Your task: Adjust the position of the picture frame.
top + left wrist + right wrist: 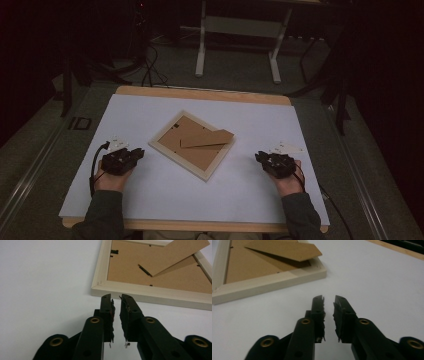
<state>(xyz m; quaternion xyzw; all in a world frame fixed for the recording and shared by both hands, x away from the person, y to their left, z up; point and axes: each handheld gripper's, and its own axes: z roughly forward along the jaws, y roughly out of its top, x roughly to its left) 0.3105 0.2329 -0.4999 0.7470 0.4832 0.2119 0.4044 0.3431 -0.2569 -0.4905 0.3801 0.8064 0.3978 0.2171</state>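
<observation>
One picture frame (192, 144) lies face-down at the table's (250, 200) center, with two nearly clenched, empty claws: left claw (131, 152) at eight o'clock, right claw (265, 159) at four.

White sheet (165, 195) over wooden table (200, 94); white desk legs (201, 55) behind.

No readable text, label or number anywhere (frame back included).

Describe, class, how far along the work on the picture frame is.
Done: the frame lies face down on the white table, its cardboard stand folded out from the backing. In hand: nothing; the left gripper and right gripper sit either side of the frame, jaws nearly closed on nothing, touching nothing. Left: whatever handling the frame needs, probably all of it.
</observation>
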